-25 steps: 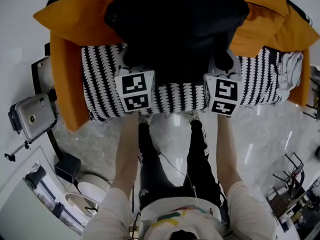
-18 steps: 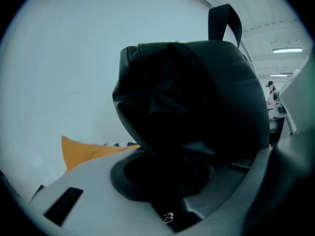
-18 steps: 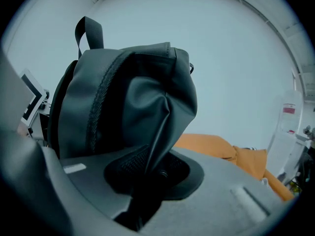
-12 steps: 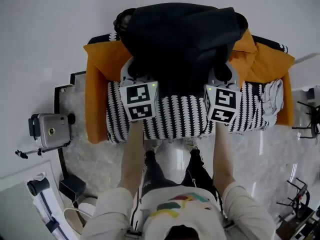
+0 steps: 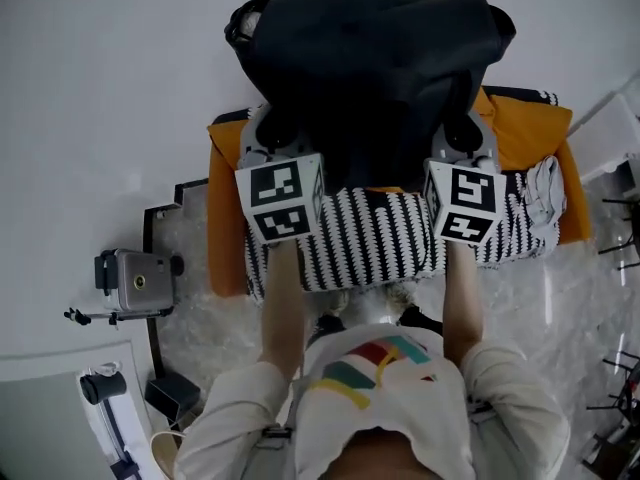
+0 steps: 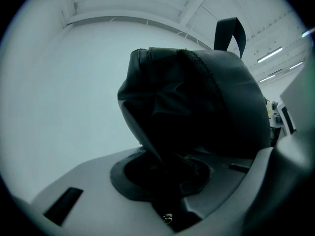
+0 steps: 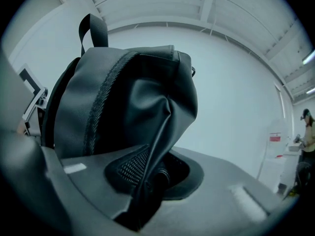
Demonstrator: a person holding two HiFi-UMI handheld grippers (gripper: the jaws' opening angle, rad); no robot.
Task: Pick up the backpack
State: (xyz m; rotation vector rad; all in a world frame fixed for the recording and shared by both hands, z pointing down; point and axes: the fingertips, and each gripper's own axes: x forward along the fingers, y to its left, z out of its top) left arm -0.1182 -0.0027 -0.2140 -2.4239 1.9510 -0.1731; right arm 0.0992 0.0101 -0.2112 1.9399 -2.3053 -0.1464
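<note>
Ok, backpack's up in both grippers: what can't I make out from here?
- Left gripper view: the fold of black fabric backpack it pinches is too dark to identify.
- Right gripper view: backpack's far side hidden; person at the right edge too small.
- Head view: backpack covers both jaw pairs and part of the orange upholstered seat.

the backpack (image 5: 370, 78) hides most of the orange seat (image 5: 226, 218) and the far edge of the striped cover (image 5: 370, 238). its fabric buries the jaw tips of the left gripper (image 6: 165, 178) and the right gripper (image 7: 147, 183). a distant person (image 7: 307, 132) is cut off by the frame's edge.

Black backpack (image 5: 370, 78), aloft above striped seat
</note>
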